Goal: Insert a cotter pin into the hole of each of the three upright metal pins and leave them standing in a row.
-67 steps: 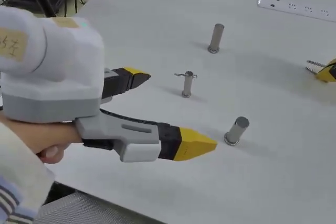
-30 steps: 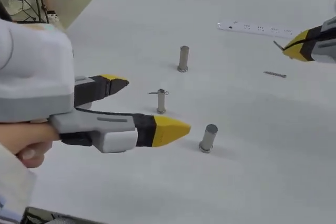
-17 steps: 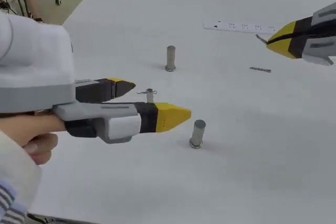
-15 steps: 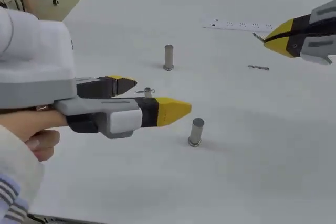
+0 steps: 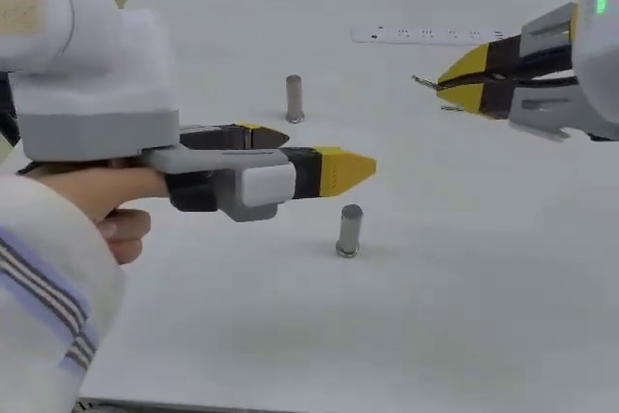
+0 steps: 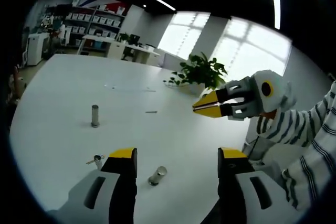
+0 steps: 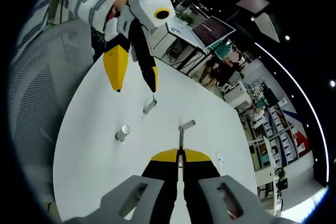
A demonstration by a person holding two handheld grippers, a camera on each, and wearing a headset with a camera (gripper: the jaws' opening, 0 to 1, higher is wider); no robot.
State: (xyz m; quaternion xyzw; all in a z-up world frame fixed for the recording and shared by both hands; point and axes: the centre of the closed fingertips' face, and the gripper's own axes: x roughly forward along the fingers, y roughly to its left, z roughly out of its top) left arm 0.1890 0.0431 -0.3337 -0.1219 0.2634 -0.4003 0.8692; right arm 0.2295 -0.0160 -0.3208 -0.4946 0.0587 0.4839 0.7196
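Three grey metal pins stand on the white table. The far pin and near pin are bare. The middle pin carries a cotter pin through its top; in the head view my left gripper covers it. My left gripper hovers open over the middle of the row, jaws wide apart and holding nothing. My right gripper is shut on a thin cotter pin, which sticks out of its tips towards the row. It hangs above the table, right of the far pin.
A loose cotter pin lies on the table beyond the pins, below my right gripper. A white power strip lies at the far side. A mesh chair and a striped sleeve are at the near edge.
My right gripper has come in from the right towards the row, cotter pin still in its tips. My left gripper has moved forward and now covers the middle pin in the head view.
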